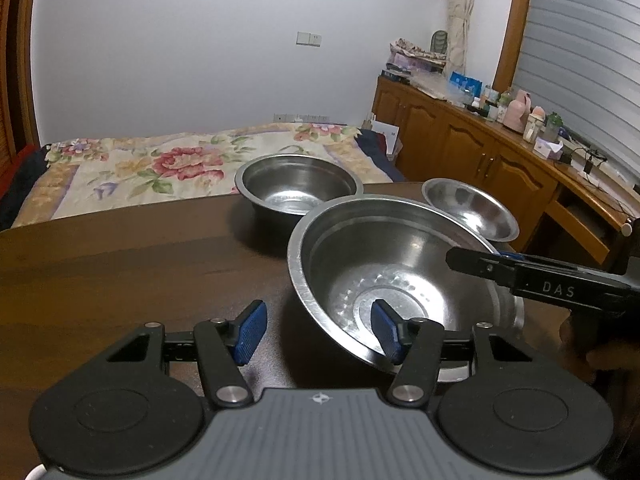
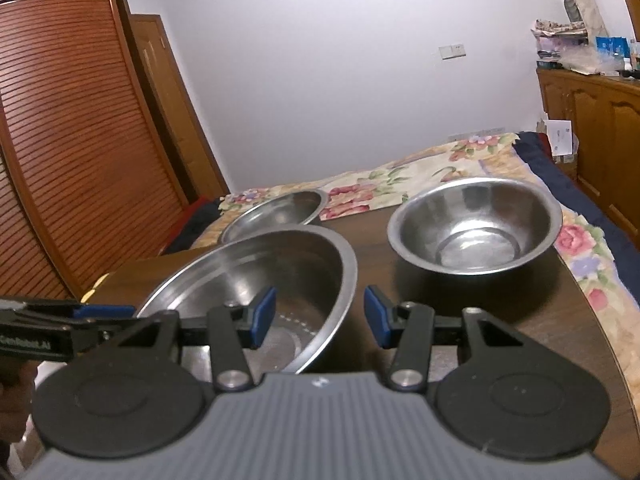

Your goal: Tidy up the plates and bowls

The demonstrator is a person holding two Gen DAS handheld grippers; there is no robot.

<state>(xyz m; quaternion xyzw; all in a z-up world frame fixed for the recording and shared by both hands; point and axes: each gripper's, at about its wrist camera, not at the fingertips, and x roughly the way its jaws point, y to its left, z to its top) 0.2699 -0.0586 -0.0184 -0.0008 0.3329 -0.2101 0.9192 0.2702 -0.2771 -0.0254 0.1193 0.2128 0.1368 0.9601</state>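
Left wrist view: my left gripper [image 1: 318, 330] and right gripper [image 2: 320, 316] each straddle the tilted large steel bowl's [image 1: 400, 256] rim on the table [image 1: 140, 264], pads half-spread, not clamped; uneven closing could slide it.

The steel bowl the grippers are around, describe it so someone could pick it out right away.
On the dark wooden table beside the floral bed stand three steel bowls. The nearest bowl is the widest, tilted, with a ring of dimples inside; each gripper has one pad inside its rim.
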